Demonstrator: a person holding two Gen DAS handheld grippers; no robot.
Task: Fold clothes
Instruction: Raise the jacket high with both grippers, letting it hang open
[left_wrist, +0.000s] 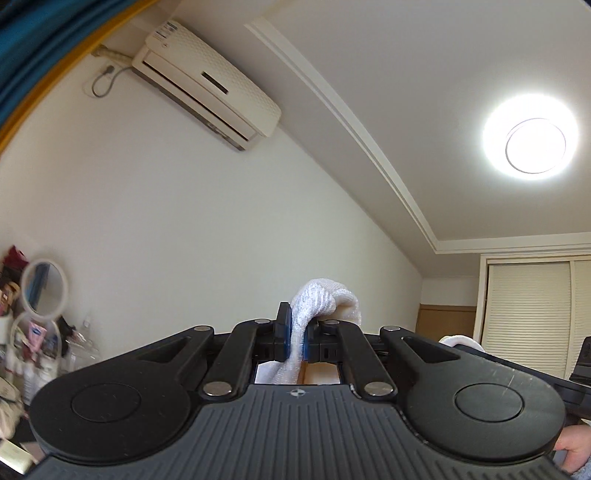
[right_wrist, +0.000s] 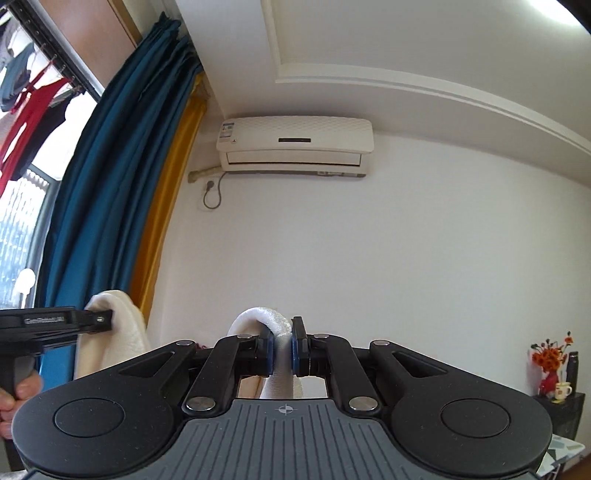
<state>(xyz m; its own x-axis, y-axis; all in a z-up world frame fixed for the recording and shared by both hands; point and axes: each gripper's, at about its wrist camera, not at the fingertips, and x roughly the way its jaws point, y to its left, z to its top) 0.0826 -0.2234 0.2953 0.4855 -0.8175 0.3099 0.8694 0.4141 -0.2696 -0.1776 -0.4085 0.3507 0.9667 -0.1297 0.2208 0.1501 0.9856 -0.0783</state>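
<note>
Your left gripper (left_wrist: 295, 341) and right gripper (right_wrist: 282, 350) each pinch a bunched edge of the white knitted garment (left_wrist: 317, 306), held high and tilted toward the ceiling. The grips look shallow, so a sharp tug apart could slip the fabric free.
</note>
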